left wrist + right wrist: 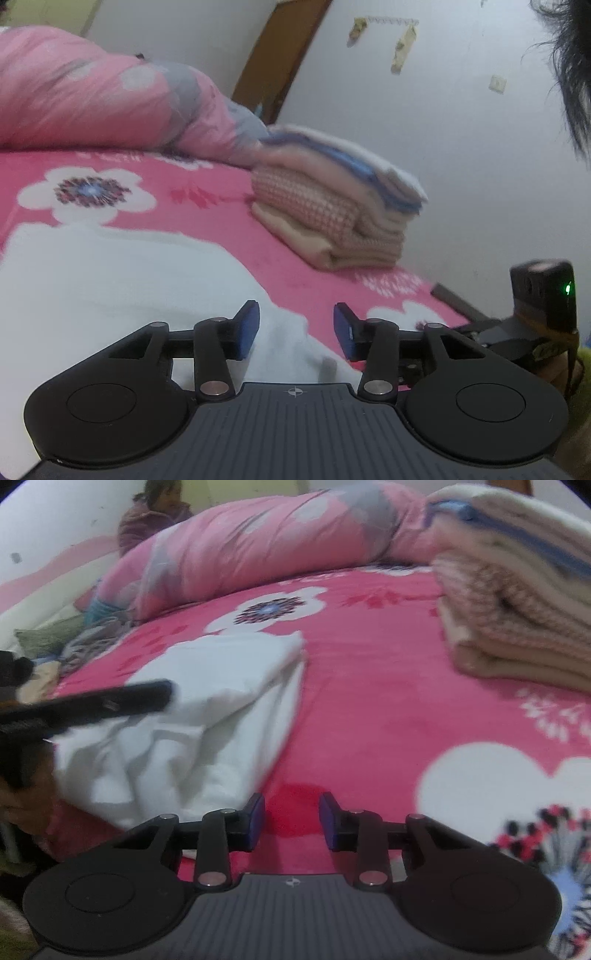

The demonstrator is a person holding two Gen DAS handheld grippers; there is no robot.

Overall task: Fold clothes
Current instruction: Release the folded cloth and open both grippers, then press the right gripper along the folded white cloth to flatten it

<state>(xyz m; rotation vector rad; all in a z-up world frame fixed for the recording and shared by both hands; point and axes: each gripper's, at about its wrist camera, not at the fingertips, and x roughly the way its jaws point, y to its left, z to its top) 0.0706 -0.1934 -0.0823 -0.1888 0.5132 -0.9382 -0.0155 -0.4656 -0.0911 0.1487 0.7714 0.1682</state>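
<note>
White garment [207, 716] lies partly folded and rumpled at your ten o'clock, both left gripper [295, 330] and right gripper [291, 821] spread and empty; a one-layer pinch risks dragging the fold apart.

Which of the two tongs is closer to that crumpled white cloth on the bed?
Left. The left tongs hang open directly over the crumpled white cloth; the right tongs hang open over bare pink bedspread, beside the cloth's edge.

Pink floral bed [369, 720], white garment [207, 709], folded stack [332, 206], quilt [92, 96]
</note>
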